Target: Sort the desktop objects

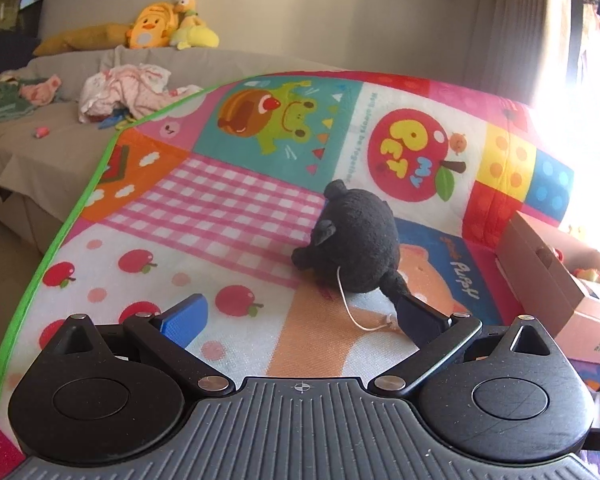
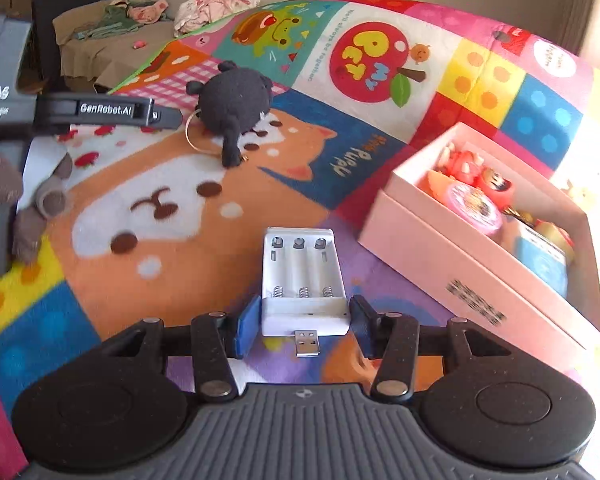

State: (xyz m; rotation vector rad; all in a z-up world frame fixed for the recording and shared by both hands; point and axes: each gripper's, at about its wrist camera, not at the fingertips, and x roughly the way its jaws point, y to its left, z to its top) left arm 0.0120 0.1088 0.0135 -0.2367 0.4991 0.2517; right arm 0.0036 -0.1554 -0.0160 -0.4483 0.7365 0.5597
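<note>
Several small items already lie in the open pink box (image 2: pixel 452 248) at the right of the colourful play mat (image 2: pixel 180 208): a round pink tin, red figurines and a blue-labelled pack, so the sorting looks partly done. Two things remain out on the mat, as far as the pictures show: a white battery charger (image 2: pixel 302 280) and a black plush toy (image 1: pixel 356 240).

The right gripper (image 2: pixel 305 322) straddles the near end of the charger. Its blue pad stands just beside the charger's left edge and the dark pad just beside the right edge; a thin gap seems to remain on each side, so the fingers bracket the charger without clearly clamping it. The charger lies flat on the mat, just left of the box's near corner, with three empty battery slots, springs at the near end and a USB plug poking out toward the camera.

The left gripper (image 1: pixel 300 320) has its fingers spread wide and empty, hovering over the mat just short of the plush. The plush is round and dark, with small ears and a stubby tail, and a thin pale cord loops from it onto the mat near the right fingertip. It rests near the mat's middle, well apart from the box.

Judging from this, the charger is the next item to go in, then the plush.
</note>
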